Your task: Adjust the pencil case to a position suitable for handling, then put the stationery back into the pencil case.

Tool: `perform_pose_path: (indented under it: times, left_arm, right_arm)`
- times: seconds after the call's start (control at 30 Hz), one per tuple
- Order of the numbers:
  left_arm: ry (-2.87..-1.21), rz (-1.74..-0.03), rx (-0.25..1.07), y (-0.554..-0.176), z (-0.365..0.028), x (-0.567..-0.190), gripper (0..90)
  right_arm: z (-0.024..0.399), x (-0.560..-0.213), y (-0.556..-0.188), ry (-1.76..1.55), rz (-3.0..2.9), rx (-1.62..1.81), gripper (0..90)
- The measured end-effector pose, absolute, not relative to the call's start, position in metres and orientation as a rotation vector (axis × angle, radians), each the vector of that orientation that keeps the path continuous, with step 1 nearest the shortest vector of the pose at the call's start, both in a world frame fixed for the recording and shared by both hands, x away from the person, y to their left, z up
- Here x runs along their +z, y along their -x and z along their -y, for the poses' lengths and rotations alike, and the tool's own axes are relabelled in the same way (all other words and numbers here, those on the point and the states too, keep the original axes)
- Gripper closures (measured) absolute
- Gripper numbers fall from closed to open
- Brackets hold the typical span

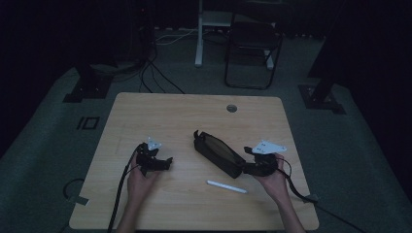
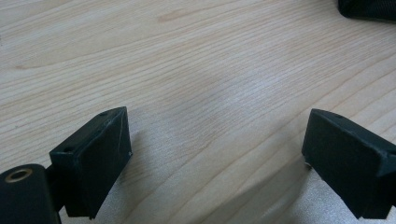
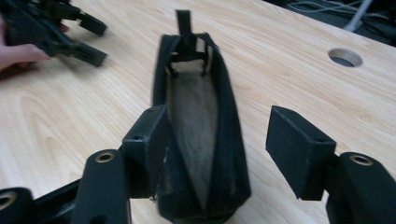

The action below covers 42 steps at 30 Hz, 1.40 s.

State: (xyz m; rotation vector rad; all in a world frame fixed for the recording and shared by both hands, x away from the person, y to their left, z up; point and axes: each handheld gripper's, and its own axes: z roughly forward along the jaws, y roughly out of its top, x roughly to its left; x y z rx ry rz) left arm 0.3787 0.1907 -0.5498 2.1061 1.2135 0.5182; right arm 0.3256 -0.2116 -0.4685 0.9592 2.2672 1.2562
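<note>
- Pouch [image 1: 217, 154]: the black zip pouch lies on the wooden table [image 1: 194, 116], a little right of centre, running from far-left to near-right, with its zip open and the pale lining showing.
- Your right gripper [image 1: 248, 168] sits at the pouch's near-right end. In the right gripper view [image 3: 219, 149] its jaws stand wide apart around that end: one pad touches the pouch's side, the other stands clear of it, so nothing is clamped.
- Your left gripper [image 1: 165, 162] rests left of the pouch, apart from it, pointing toward it. In the left gripper view [image 2: 215, 158] its jaws are spread wide over bare wood, holding nothing, with a corner of the pouch [image 2: 369, 9] at the far right.
- A white pen-like stick [image 1: 226, 186] lies on the table nearer to you than the pouch, between your two hands and closer to the right one.
- A round cable hole [image 1: 231, 108] sits near the table's far edge.
</note>
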Motion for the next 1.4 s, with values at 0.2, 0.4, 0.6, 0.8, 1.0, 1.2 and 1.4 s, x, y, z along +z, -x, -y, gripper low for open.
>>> perform_pose_path:
  times: [0.2,0.4,0.6,0.8,1.0,1.2,1.4]
  left_arm:
    - [-2.106,-1.213,0.518,-0.379,-0.191,-0.55,8.3]
    - [-2.106,-1.213,0.518,-0.379,-0.191,-0.55,8.3]
    - [-2.106,-1.214,0.518,-0.379,-0.191,-0.55,8.3]
    - [-2.106,-1.213,0.518,-0.379,-0.191,-0.55,8.3]
    - [-2.106,-1.213,0.518,-0.379,-0.191,-0.55,8.3]
    - [-2.106,-1.214,0.518,-0.379,-0.191,-0.55,8.3]
    - [-2.106,-1.213,0.519,-0.379,-0.191,-0.55,8.3]
  right_arm:
    - [0.205,-0.46,-0.316,-0.914,-2.285,1.283,34.9]
    - [0.201,-0.455,-0.308,-0.859,-2.298,1.28,33.5]
    - [0.202,-0.458,-0.306,-0.853,-2.303,1.244,33.7]
    - [0.203,-0.459,-0.303,-0.843,-2.319,1.237,35.8]
    - [0.203,-0.46,-0.297,-0.809,-2.337,1.23,38.6]
    - [0.205,-0.462,-0.292,-0.798,-2.338,1.235,41.6]
    - [0.204,-0.464,-0.287,-0.775,-2.349,1.241,44.5]
